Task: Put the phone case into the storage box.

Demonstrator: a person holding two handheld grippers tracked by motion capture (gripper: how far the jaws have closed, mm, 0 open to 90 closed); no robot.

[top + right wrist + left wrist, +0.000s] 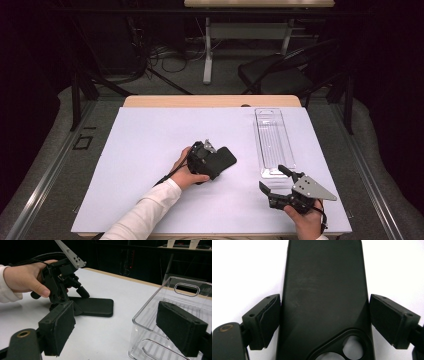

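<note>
Near table centre: black phone case (223,160), lying flat on the white table sheet (150,145), just at 3 o'clock of the left hand (184,172).
Case look: matte black, slim, rounded corners, faint scuffs on the back; camera cut-out (348,346) with a round hole at the near end in the left gripper view.
Left gripper (204,159): lowered over the case's near end, jaws straddling the case's two long sides.
Left jaws: wide apart; left pad (270,320) at or almost at the case's edge, right pad (387,320) with a thin gap of white showing; no firm clamp visible.
Right gripper (272,182): at 5 o'clock of the case, well apart from it, held low in the right hand (305,220).
Right jaws: spread wide, nothing between the pads (58,326).
Clear bin (272,142): transparent, long and narrow, at 2 o'clock of the case; near short wall just beside the right gripper's tips.
Edges: case well inside the sheet on every side; bin close to the sheet's 3 o'clock edge.
Open room: broad bare sheet from 9 to 12 o'clock of the case; bare strip between case and bin.
</note>
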